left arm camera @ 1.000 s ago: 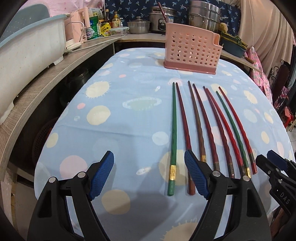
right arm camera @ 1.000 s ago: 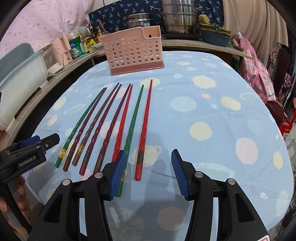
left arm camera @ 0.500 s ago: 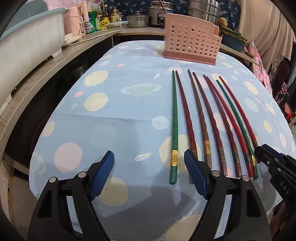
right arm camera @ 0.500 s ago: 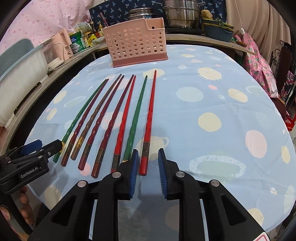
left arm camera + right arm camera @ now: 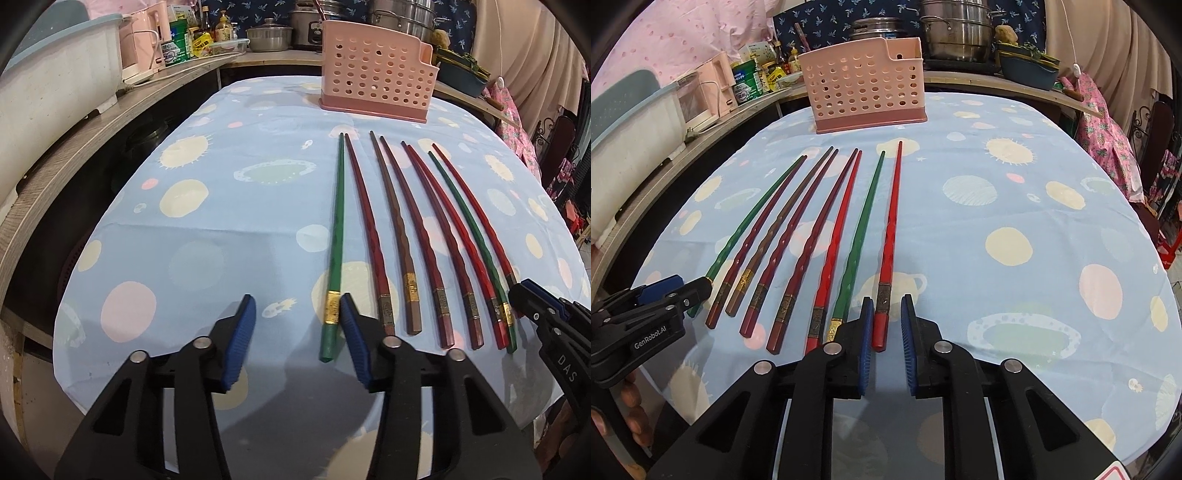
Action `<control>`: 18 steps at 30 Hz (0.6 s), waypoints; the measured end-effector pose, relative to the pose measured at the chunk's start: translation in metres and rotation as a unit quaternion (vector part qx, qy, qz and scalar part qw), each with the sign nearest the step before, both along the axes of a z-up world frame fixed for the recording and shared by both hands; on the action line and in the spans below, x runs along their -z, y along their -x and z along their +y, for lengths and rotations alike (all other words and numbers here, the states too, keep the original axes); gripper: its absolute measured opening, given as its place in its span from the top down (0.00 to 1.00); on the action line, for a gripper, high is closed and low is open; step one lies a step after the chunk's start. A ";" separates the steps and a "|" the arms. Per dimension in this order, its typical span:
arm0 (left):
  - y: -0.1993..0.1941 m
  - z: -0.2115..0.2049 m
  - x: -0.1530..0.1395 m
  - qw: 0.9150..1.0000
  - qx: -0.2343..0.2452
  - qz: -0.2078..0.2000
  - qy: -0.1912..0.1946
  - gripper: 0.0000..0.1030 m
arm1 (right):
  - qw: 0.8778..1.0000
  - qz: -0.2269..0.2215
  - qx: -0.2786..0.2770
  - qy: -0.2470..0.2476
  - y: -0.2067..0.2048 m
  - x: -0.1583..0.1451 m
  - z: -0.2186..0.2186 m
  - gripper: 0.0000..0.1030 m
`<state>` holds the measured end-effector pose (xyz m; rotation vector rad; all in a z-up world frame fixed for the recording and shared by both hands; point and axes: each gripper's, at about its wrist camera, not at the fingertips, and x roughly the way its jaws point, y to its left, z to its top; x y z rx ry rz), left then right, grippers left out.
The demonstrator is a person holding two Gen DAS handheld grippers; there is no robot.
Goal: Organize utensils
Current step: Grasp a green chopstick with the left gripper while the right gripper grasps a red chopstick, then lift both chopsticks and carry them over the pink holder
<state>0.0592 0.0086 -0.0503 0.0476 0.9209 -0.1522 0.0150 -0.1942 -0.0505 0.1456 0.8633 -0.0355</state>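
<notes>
Between the right gripper's (image 5: 884, 334) unclenched pads, a red chopstick (image 5: 888, 251): light, stiff, slick; grasp its thick banded butt. Left gripper (image 5: 297, 332) released.

Eight chopsticks (image 5: 406, 236) lie side by side on the table (image 5: 221, 221), tips toward the perforated holder (image 5: 376, 88) standing behind them.
</notes>
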 end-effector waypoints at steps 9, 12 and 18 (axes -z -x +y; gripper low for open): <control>-0.001 0.004 -0.001 1.000 0.005 0.008 0.018 0.90 | 1.000 0.000 0.004 -0.004 0.001 0.000 -0.004 0.93; -0.002 0.005 -0.002 1.000 0.004 0.010 0.022 0.91 | 1.000 -0.001 0.004 -0.006 0.002 0.000 -0.005 0.93; -0.001 0.009 -0.006 0.999 0.001 0.014 0.029 0.92 | 1.000 -0.009 0.006 -0.010 0.007 -0.006 -0.007 0.93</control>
